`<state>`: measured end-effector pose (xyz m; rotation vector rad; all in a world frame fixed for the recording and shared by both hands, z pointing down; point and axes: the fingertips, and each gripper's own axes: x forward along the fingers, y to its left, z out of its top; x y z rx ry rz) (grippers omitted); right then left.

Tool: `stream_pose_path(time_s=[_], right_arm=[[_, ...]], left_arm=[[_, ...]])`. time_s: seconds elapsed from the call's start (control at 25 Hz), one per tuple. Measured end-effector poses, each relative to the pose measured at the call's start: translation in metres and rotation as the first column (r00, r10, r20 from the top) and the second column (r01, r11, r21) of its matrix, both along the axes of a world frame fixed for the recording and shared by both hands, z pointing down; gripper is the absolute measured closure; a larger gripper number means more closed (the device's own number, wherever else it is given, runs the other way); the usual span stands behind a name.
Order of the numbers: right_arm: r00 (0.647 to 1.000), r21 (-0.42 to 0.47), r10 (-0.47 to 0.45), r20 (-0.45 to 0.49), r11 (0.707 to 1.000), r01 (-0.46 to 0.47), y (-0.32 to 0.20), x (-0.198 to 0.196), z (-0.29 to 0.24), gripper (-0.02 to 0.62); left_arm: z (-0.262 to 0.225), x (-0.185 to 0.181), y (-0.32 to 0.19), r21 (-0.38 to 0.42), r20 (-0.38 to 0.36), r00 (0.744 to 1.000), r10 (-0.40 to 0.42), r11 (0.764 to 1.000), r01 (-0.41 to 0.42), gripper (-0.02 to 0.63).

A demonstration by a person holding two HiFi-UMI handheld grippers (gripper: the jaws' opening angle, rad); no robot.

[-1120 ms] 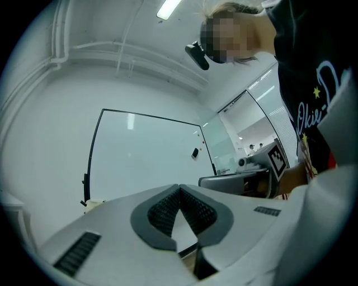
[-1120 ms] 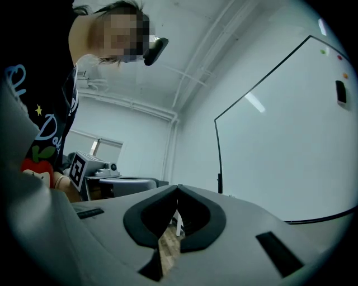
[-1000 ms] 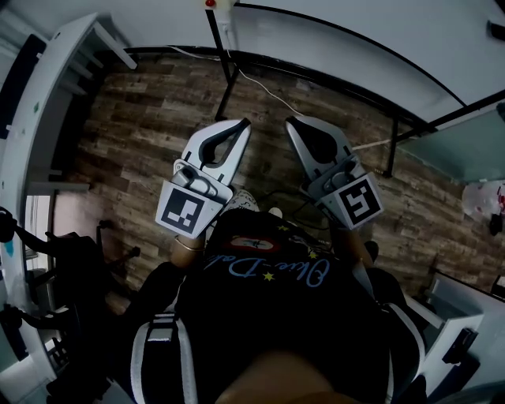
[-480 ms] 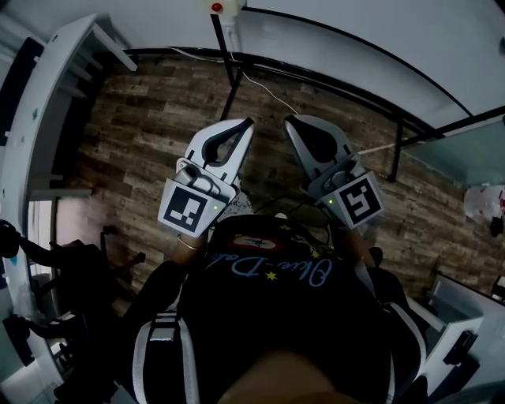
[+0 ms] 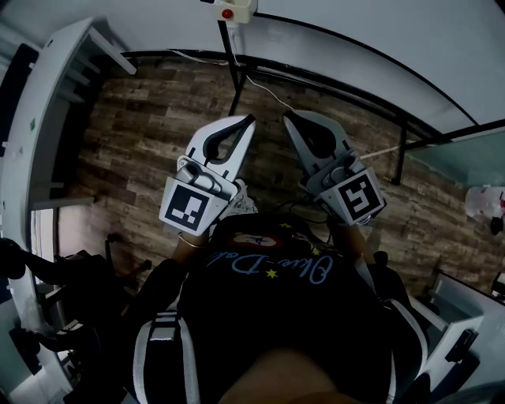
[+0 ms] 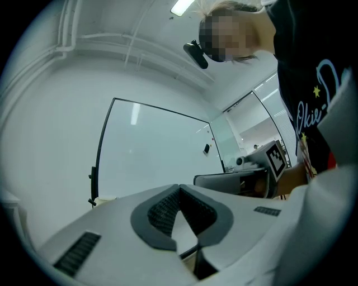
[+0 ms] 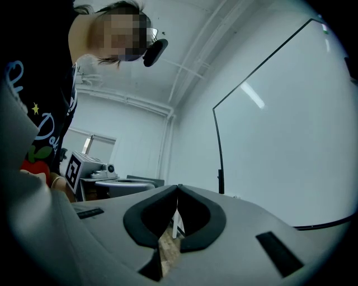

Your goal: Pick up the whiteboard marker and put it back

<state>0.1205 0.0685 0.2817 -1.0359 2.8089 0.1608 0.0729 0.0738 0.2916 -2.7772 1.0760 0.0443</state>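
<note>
No whiteboard marker shows in any view. In the head view both grippers are held side by side in front of the person's chest, above the wood floor [image 5: 134,134]. My left gripper [image 5: 251,119] is shut with nothing between its jaws. My right gripper [image 5: 286,117] is shut and empty too. Both point toward the whiteboard [image 5: 371,31], whose black-framed panel fills the top of the view. The left gripper view has its shut jaw tips [image 6: 179,187] in front of the whiteboard [image 6: 156,151]. The right gripper view shows the same with its own tips [image 7: 178,187] and the whiteboard [image 7: 279,139].
The whiteboard's black stand legs [image 5: 234,79] rise just beyond the jaw tips, with a white cable [image 5: 268,91] on the floor. A small white box with a red spot [image 5: 230,11] sits at the board's edge. A white shelf unit [image 5: 47,102] stands at the left. Dark equipment [image 5: 71,276] lies lower left.
Both grippers stay shut and have crept slightly up and forward. The view has shifted a little, so the whiteboard stand and the red-spotted box sit further right.
</note>
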Motion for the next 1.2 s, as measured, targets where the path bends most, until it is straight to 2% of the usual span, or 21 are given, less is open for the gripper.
stream_pose_path(time_s=[1.2], right_arm=[[0.999,0.025,-0.023,-0.029,0.999,0.023,-0.094,-0.092,-0.006,0.561]], left_arm=[[-0.005,-0.075,-0.093,0.024,0.0,1.0,0.004,1.0,-0.004,0.591]])
